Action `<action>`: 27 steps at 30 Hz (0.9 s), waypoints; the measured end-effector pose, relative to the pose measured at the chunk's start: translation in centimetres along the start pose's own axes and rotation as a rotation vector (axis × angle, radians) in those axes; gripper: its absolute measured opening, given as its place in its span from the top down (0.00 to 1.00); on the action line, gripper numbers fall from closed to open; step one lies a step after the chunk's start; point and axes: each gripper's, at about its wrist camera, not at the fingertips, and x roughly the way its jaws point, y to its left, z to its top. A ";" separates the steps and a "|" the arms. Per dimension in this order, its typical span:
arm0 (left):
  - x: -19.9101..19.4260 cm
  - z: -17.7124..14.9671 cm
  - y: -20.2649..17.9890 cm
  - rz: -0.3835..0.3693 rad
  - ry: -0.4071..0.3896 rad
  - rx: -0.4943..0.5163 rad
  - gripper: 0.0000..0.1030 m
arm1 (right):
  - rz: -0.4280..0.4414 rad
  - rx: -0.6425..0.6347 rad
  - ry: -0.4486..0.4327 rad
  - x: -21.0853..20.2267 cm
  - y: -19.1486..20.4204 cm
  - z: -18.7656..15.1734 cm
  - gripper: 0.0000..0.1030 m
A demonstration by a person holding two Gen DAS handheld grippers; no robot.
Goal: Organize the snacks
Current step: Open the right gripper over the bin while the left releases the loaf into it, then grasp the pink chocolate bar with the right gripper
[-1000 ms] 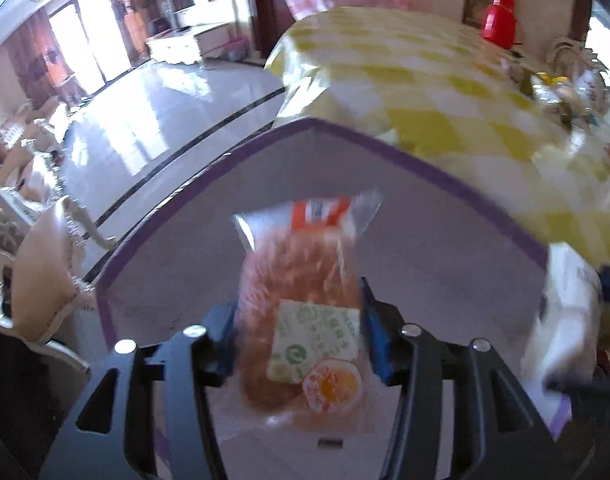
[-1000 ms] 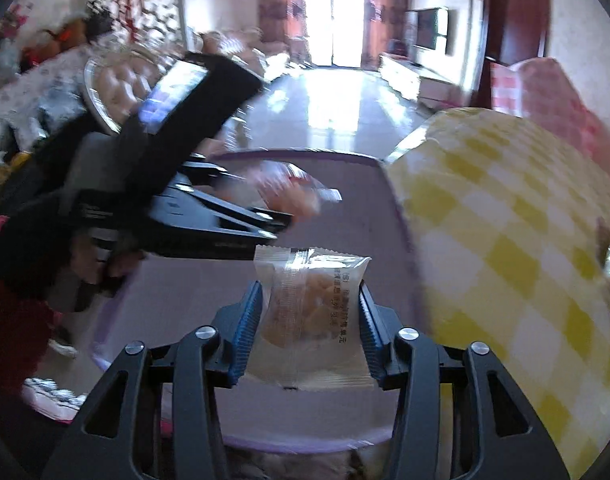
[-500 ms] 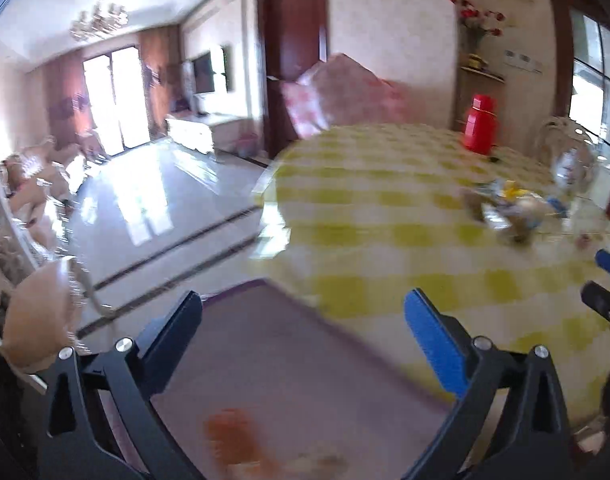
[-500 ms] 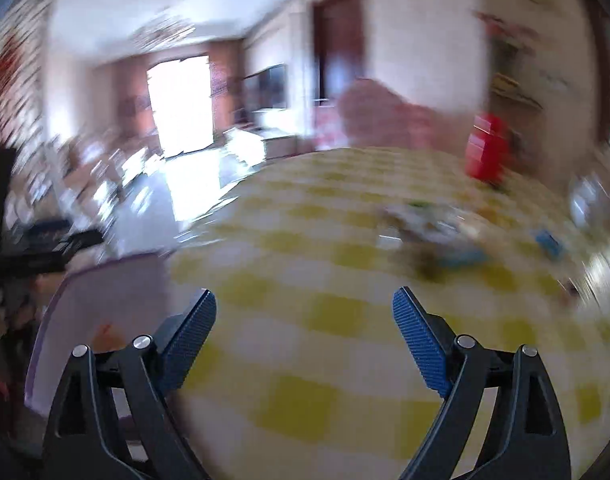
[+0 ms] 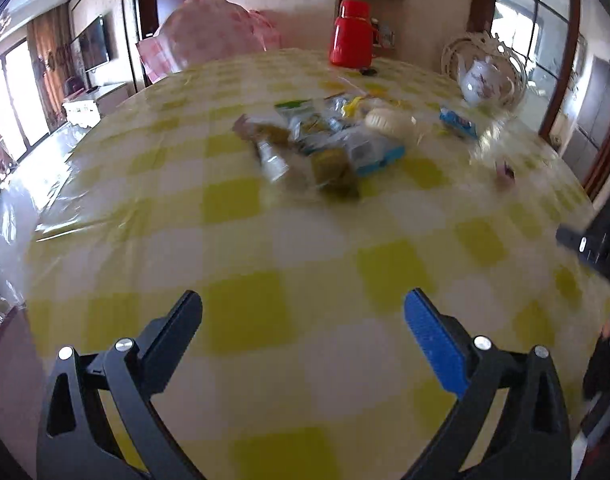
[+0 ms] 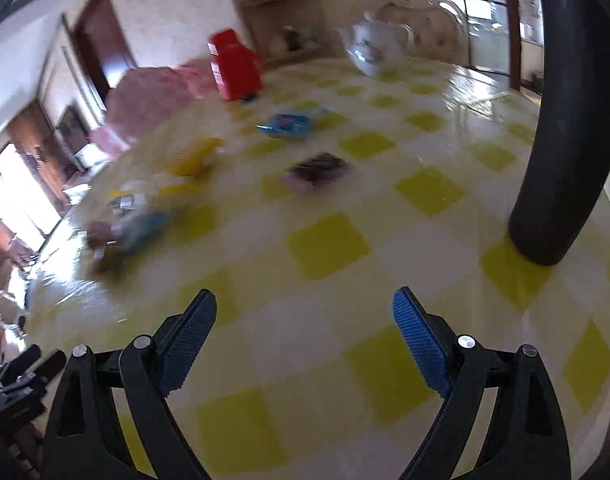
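With nothing between them, left gripper (image 5: pixel 303 310) fingers spread wide above yellow-checked tablecloth (image 5: pixel 265 240); right gripper (image 6: pixel 305 308) likewise spread wide and empty, blue ribbed pads (image 6: pixel 419 340) facing inward. Ahead of left gripper, well apart: blurred heap of snack packets (image 5: pixel 325 148) near table centre. Just right of heap: one blue packet (image 5: pixel 457 124). Further right: small dark packet (image 6: pixel 317 168), lying alone ahead of right gripper. At far edge: red thermos (image 5: pixel 351 34), white floral teapot (image 5: pixel 485 80). Lower left corner: purple tray rim (image 5: pixel 3 328).
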 end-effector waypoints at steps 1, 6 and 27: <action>0.6 0.4 -0.4 -0.004 -0.002 -0.019 0.02 | -0.006 0.012 0.009 1.2 -0.2 0.4 0.16; 4.1 2.0 -3.1 -0.014 -0.011 -0.095 0.02 | -0.026 0.097 0.028 5.4 -1.4 3.2 0.19; 5.3 3.6 -3.0 -0.136 0.032 -0.183 0.02 | -0.120 -0.094 0.060 12.9 1.8 9.6 0.65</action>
